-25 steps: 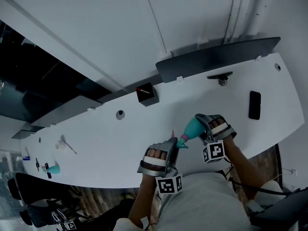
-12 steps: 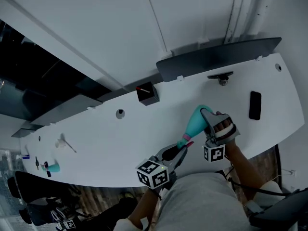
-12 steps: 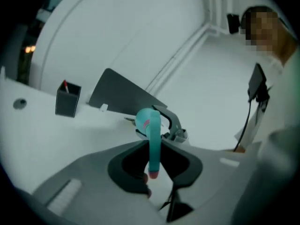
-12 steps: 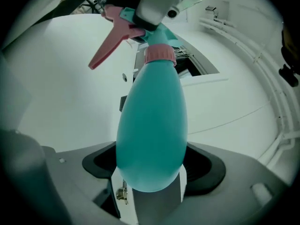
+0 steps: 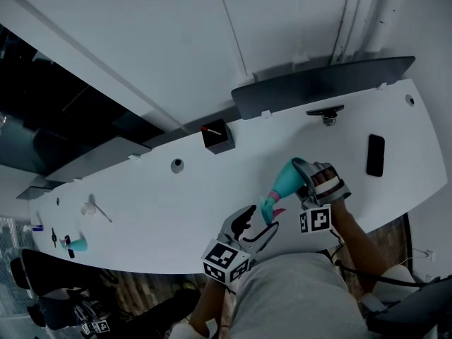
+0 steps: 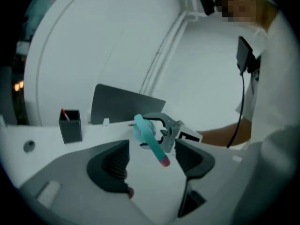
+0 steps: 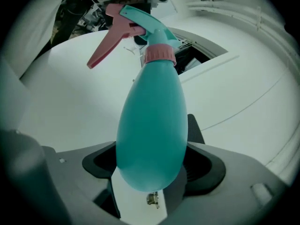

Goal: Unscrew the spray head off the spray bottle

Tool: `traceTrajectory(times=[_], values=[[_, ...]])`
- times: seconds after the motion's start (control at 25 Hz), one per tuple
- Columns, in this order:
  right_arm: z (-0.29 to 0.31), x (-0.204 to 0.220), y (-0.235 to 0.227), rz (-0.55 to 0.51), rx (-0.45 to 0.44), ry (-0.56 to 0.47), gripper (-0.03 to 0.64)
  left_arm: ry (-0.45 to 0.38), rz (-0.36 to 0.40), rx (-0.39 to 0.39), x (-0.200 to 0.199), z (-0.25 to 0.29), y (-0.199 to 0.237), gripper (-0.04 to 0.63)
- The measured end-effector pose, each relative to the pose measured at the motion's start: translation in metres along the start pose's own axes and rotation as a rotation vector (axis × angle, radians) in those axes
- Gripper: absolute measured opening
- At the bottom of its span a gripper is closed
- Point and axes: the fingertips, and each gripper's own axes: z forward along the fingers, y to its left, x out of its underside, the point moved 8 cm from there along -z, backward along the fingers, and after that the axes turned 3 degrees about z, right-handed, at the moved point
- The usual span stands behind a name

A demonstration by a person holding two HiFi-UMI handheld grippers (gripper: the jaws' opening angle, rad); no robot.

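The teal spray bottle (image 5: 288,177) is tilted above the white desk (image 5: 155,203), its base in my right gripper (image 5: 305,182), which is shut on it. In the right gripper view the bottle body (image 7: 150,130) fills the jaws, and the pink collar (image 7: 159,54), teal spray head (image 7: 143,20) and pink trigger (image 7: 105,46) point away. My left gripper (image 5: 256,223) sits just below the spray head (image 5: 268,207). Its jaws have just been opening and now stand open. In the left gripper view the spray head (image 6: 149,136) reaches into the gap of my left gripper (image 6: 152,165) without touching either pad.
A black pen holder (image 5: 217,136) stands near the desk's back edge, seen also in the left gripper view (image 6: 70,124). A black phone (image 5: 375,155) lies at the right. A dark panel (image 5: 318,83) runs along the back. A small teal item (image 5: 78,244) lies far left.
My left gripper rolled round, closed at the spray head half a second ago, then opened and drew slightly back. The bottle and right gripper shifted a little.
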Motion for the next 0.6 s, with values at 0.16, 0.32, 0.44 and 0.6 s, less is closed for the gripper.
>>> traceTrajectory(times=[0.16,0.32,0.44,0.6], values=[[0.000,0.003,0.013,0.073,-0.256,-0.068,0.423,0.094,0.661,-0.219,-0.010,-0.023,-0.003,0.310],[-0.001,-0.003,0.025,0.108,-0.485,-0.118,0.423,0.306,1.377,-0.293,0.006,-0.008,-0.008,0.321],[0.000,-0.008,0.029,0.101,-0.611,-0.097,0.423,0.351,1.553,-0.252,0.011,0.003,-0.009,0.321],[-0.002,-0.014,0.024,0.052,-0.668,-0.074,0.423,0.360,1.696,-0.207,0.015,0.013,-0.014,0.271]])
